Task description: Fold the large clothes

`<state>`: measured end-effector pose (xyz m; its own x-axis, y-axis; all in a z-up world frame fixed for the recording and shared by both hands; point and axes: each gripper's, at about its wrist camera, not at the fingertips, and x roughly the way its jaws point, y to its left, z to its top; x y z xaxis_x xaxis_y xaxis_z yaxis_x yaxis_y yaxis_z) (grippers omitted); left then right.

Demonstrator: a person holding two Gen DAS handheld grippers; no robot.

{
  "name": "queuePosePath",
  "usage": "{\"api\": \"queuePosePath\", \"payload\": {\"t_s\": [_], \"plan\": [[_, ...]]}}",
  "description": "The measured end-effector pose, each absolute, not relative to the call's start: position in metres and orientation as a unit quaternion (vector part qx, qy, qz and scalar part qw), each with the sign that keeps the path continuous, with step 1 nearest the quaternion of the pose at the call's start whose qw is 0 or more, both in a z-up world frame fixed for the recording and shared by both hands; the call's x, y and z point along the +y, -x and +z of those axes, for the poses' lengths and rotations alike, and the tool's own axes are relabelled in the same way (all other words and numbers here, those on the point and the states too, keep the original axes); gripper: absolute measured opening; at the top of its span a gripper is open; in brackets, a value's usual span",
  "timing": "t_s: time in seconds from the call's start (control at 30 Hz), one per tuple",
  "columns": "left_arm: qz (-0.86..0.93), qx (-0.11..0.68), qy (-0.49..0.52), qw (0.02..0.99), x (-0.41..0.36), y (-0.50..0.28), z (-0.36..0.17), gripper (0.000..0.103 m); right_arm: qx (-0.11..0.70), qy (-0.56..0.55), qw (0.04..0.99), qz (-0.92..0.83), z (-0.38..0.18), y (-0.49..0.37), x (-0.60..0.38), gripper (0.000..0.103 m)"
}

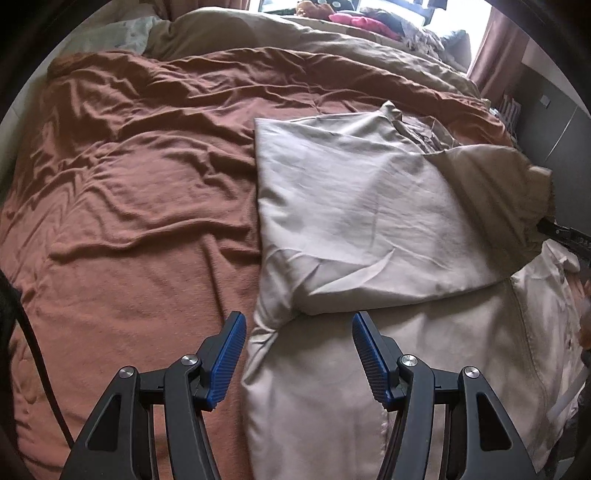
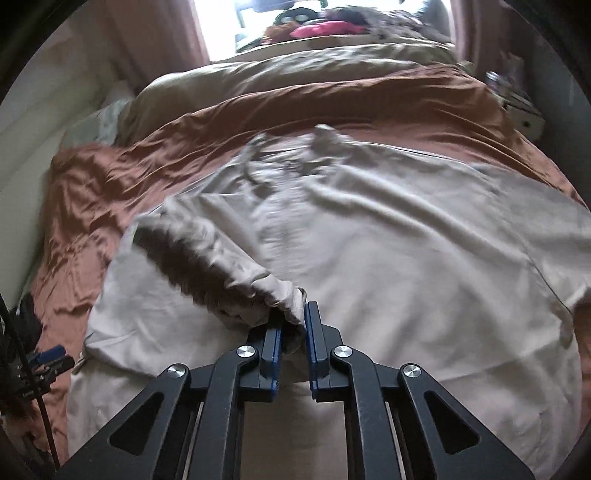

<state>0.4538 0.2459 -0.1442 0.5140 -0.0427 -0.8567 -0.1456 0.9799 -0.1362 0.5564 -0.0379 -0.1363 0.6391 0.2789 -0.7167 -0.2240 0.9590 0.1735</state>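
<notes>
A large beige garment (image 1: 354, 221) lies spread on a rust-brown bedspread (image 1: 129, 184), its left side folded over the body. My left gripper (image 1: 299, 325) is open and empty, hovering over the garment's lower left edge. My right gripper (image 2: 295, 321) is shut on a gathered cuff of the beige garment (image 2: 280, 291) and holds that sleeve lifted above the rest of the cloth (image 2: 406, 240). The right gripper's black tip also shows in the left wrist view (image 1: 561, 232) at the far right, with cloth draped from it.
A tan duvet (image 1: 295, 40) is bunched at the head of the bed, with colourful items (image 1: 362, 18) near the bright window. A dark cabinet (image 1: 554, 122) stands right of the bed. A black cable (image 1: 33, 332) hangs at the left. The bedspread also shows in the right wrist view (image 2: 92, 184).
</notes>
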Motion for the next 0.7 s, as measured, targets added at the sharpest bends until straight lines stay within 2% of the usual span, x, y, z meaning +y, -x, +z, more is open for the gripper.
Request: {"api": "queuePosePath", "payload": {"t_s": [0.1, 0.33, 0.43, 0.57, 0.7], "plan": [[0.031, 0.498, 0.083, 0.863, 0.239, -0.458, -0.148, 0.062, 0.413, -0.053, 0.903, 0.110, -0.141, -0.559, -0.062, 0.008], [0.049, 0.516, 0.049, 0.854, 0.234, -0.461, -0.160, 0.062, 0.442, -0.193, 0.870, 0.101, -0.166, -0.553, -0.129, 0.011], [0.058, 0.521, 0.043, 0.850, 0.238, -0.463, -0.166, 0.062, 0.447, -0.214, 0.861, 0.116, -0.169, -0.547, -0.136, 0.022], [0.066, 0.523, 0.058, 0.848, 0.246, -0.466, -0.174, 0.062, 0.450, -0.219, 0.855, 0.135, -0.172, -0.546, -0.128, 0.043], [0.070, 0.525, 0.053, 0.847, 0.247, -0.468, -0.180, 0.062, 0.473, -0.217, 0.840, 0.157, -0.186, -0.564, -0.110, 0.044]]}}
